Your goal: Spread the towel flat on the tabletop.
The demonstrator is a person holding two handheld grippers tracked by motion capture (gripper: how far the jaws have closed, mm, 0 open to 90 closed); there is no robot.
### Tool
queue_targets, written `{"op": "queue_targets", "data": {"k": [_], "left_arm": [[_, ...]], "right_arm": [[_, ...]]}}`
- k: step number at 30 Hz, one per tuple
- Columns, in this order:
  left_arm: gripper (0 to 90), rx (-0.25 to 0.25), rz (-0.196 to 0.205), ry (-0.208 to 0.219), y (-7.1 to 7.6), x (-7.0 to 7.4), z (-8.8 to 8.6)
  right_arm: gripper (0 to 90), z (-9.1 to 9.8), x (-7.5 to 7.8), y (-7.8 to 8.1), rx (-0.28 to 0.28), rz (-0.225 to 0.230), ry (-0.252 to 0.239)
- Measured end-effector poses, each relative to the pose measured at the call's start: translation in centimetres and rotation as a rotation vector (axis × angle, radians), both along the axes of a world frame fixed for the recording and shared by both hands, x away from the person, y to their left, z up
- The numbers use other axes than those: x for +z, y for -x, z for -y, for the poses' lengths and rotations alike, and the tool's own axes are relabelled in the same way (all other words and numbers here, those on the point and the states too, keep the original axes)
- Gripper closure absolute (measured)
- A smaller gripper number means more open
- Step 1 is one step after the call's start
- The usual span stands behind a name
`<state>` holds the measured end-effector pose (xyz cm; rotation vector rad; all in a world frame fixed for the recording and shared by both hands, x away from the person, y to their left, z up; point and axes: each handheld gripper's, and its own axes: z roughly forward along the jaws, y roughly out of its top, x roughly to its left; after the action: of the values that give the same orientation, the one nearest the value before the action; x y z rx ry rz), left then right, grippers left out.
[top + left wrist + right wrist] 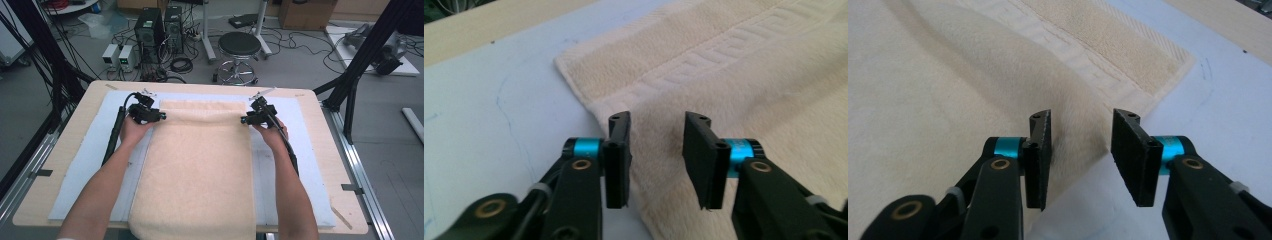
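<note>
Broadly, a wooden table (75, 130) carries a pale blue mat (90, 150), and on that mat lies a cream towel (195, 170), running from the near edge toward the far end, where a fold or second layer crosses it as a raised band. In the left gripper view the towel (744, 65) shows a woven key-pattern border and one corner lying flat on the mat (499, 110); in the right gripper view the towel (938, 75) has a soft ridge beside a flat bordered strip that ends at a corner on the mat (1218, 90). The left gripper (150, 115) sits at the left end of the far fold and the right gripper (252, 117) at its right end, each in a hand coming up from the near side. Both stand released: the left gripper (656, 160) has its jaws apart over the towel's side edge with no cloth pinched, and the right gripper (1080, 160) likewise straddles the edge with a clear gap. I judge this to be a folding job, at the point between one fold laid down and the next grasp. The next move likely calls for both jaws to close on matching spots of the edge, catching every layer, then lifting evenly so the cloth stays square.
</note>
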<state>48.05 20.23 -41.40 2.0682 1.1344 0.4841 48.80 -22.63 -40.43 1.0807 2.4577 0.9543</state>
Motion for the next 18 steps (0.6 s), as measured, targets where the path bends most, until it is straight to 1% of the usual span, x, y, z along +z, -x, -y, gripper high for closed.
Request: {"op": "queue_targets", "data": {"k": [1, 2, 4, 5, 6, 7, 8, 9, 10, 11, 13, 14, 15, 16, 17, 18], "left_arm": [[56.4, -0.001, 0.005, 0.004, 0.4, 0.0, -0.2], [55.2, -0.009, 0.001, 0.01, 0.9, 0.1, -0.4], [55.0, -0.03, 0.019, 0.028, 2.0, 0.3, -0.6], [54.4, -0.038, 0.028, 0.045, 2.7, 0.4, -0.8], [53.4, -0.057, 0.028, 0.055, 3.4, 0.5, -0.8], [52.7, -0.079, 0.034, 0.054, 4.2, 0.6, -0.8], [52.0, -0.097, 0.047, 0.06, 5.1, 0.7, -0.9], [51.8, -0.119, 0.048, 0.057, 6.0, 0.7, -0.9], [50.9, -0.138, 0.055, 0.052, 7.0, 0.8, -1.0], [49.6, -0.152, 0.069, 0.052, 8.0, 0.7, -1.1], [49.7, -0.174, 0.074, 0.055, 10.0, 0.4, -1.4], [49.6, -0.182, 0.073, 0.061, 10.9, 0.1, -1.6], [49.5, -0.197, 0.061, 0.056, 11.9, -0.1, -1.7], [49.3, -0.211, 0.055, 0.049, 12.8, -0.4, -1.8], [49.2, -0.23, 0.048, 0.044, 13.8, -0.6, -1.8], [49.2, -0.248, 0.048, 0.04, 14.8, -0.9, -1.9]], "right_arm": [[56.9, 0.2, 0.1, 0.5, -0.005, -0.001, -0.022], [55.7, 0.4, 0.3, 0.9, 0.01, 0.003, -0.035], [53.2, 0.4, 0.7, 2.1, 0.046, 0.008, -0.044], [51.6, 0.4, 0.9, 2.7, 0.059, 0.021, -0.041], [51.0, 0.3, 1.1, 3.5, 0.072, 0.026, -0.052], [50.8, 0.3, 1.2, 4.3, 0.093, 0.035, -0.075], [49.8, 0.2, 1.3, 5.1, 0.113, 0.038, -0.079], [48.9, 0.0, 1.4, 6.0, 0.137, 0.046, -0.066], [48.6, -0.1, 1.5, 7.1, 0.152, 0.057, -0.066], [48.4, -0.1, 1.4, 8.1, 0.172, 0.067, -0.079], [47.3, -0.3, 1.4, 10.1, 0.209, 0.081, -0.063], [47.3, -0.4, 1.2, 11.0, 0.224, 0.081, -0.069], [46.3, -0.4, 1.0, 12.0, 0.239, 0.071, -0.072], [43.3, -0.7, 0.9, 12.7, 0.256, 0.028, -0.048], [44.2, -0.9, 0.7, 13.6, 0.277, 0.022, -0.035], [46.4, -0.9, 0.5, 14.7, 0.298, 0.046, -0.041]]}}
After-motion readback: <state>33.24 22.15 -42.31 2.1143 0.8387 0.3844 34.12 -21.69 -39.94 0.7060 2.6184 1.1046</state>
